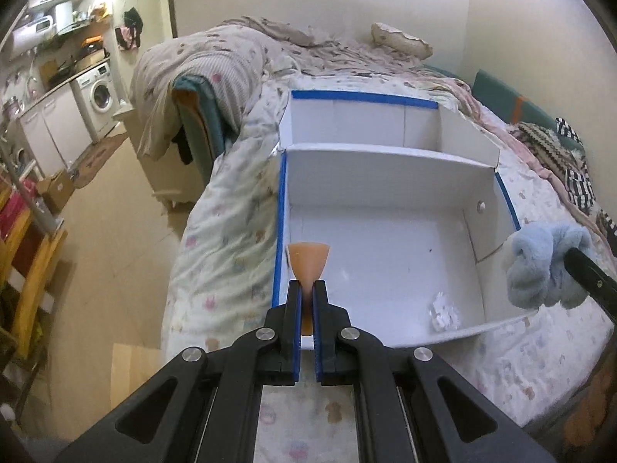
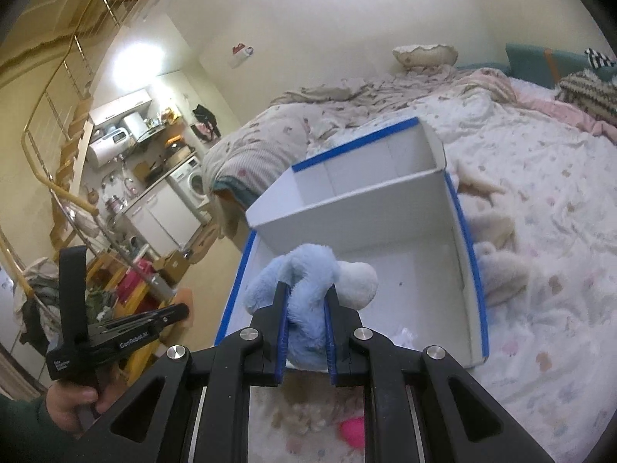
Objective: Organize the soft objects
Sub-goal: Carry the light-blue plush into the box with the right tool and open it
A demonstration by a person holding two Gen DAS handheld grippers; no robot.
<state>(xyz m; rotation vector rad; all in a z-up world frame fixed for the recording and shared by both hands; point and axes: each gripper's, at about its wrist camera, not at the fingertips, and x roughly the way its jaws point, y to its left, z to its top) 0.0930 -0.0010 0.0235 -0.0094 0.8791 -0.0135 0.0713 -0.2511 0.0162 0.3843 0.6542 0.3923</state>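
Soft objects first: we see a blue plush toy [image 2: 304, 289] at the centre of the right wrist view, squeezed between the blue-lined fingers of the right gripper [image 2: 305, 332], whose jaws are clenched on its fur, with a paler rounded part of the toy bulging to the right of the fingers. In the left wrist view the same plush [image 1: 547, 266] hangs at the right edge of the frame, just over the right wall of the box, with a black finger pushed into it. At the lower centre of that view the left gripper [image 1: 307, 305] is clamped on a small orange piece [image 1: 308, 260], its narrow stem pinched between the pads and its wide fan-shaped end sticking out above the fingertips. Behind both lies a white cardboard box [image 1: 385, 177] with blue tape along its rims, resting on the patterned bedspread [image 1: 227, 231]; a white divider splits it into a near and a far compartment. A crumpled white scrap [image 1: 443, 314] sits on the floor of the near compartment, toward the lower right. In the right wrist view cream plush toys [image 2: 497, 254] lie on the bed just beside the box's right wall, and at the lower left a hand [image 2: 73, 401] holds the left gripper's handle. A washing machine [image 1: 98, 96] stands at the upper left of the left wrist view
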